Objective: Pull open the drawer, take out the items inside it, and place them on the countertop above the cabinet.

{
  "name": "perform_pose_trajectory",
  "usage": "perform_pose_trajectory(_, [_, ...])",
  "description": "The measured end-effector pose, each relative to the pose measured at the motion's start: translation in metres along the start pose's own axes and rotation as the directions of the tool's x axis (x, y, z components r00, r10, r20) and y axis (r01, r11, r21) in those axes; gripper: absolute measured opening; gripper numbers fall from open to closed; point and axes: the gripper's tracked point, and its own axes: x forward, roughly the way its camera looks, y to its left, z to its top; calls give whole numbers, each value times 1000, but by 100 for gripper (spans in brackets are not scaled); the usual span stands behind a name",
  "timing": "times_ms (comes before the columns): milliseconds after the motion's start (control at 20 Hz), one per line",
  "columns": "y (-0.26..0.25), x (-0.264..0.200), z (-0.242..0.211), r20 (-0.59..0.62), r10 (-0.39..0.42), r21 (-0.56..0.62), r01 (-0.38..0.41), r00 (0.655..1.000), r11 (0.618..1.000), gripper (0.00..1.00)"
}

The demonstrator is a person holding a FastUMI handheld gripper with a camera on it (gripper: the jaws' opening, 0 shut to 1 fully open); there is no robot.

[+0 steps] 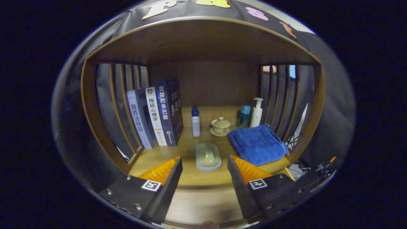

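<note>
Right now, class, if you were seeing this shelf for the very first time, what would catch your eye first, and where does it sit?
The folded blue towel stands out, lying on the wooden countertop beyond the right finger. Just ahead of the open gripper, between its fingers, sits a pale green soap dish. At the left, a row of upright books leans against the slatted side.

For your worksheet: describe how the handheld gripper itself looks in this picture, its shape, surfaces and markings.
The gripper has two wedge-shaped fingers tapering forward, with ribbed pads and saw-toothed inner edges. Each sits on a dark plate with small screws and carries a square black-and-white marker tag.
</note>
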Motion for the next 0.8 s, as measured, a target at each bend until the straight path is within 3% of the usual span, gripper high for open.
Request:
perform_pose_trajectory(150, [-3, -26, -14, -2, -17, -7, 17, 1000, 1000, 97])
perform_pose_trajectory(400, [6, -64, -40, -2, -17, -38, 17, 1000, 999, 97])
perform_pose_trajectory(800, [50, -95, -74, 25, 113, 16, -113, 993, 993, 98])
